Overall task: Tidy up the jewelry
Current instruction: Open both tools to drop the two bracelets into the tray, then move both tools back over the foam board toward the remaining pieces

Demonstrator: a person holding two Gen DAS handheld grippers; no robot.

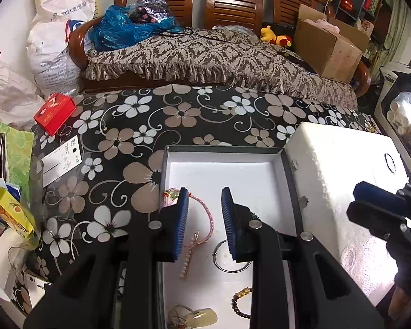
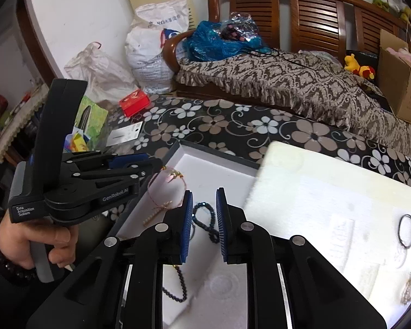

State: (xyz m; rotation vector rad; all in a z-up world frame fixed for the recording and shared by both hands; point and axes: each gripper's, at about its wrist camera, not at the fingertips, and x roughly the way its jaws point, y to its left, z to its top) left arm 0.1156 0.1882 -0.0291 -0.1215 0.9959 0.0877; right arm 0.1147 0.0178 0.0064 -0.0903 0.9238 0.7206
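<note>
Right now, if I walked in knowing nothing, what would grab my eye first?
Probably the shallow white tray on the flowered tablecloth, with a pink cord bracelet and a dark bead bracelet lying in it. Two black tools with blue pads hover over it, the left tool and the right tool, both empty.

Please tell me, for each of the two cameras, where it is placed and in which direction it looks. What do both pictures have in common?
Left wrist view: sits on the left gripper, looks down and forward into the white-lined tray; its own jaws stand open, and the right gripper shows at the right edge.
Right wrist view: sits on the right gripper, looks down at the tray and white foam block; its jaws stand open, and a hand holds the left gripper.
Shared: tray, foam block, pink cord bracelet, red box, floral tablecloth, wooden bench.
</note>
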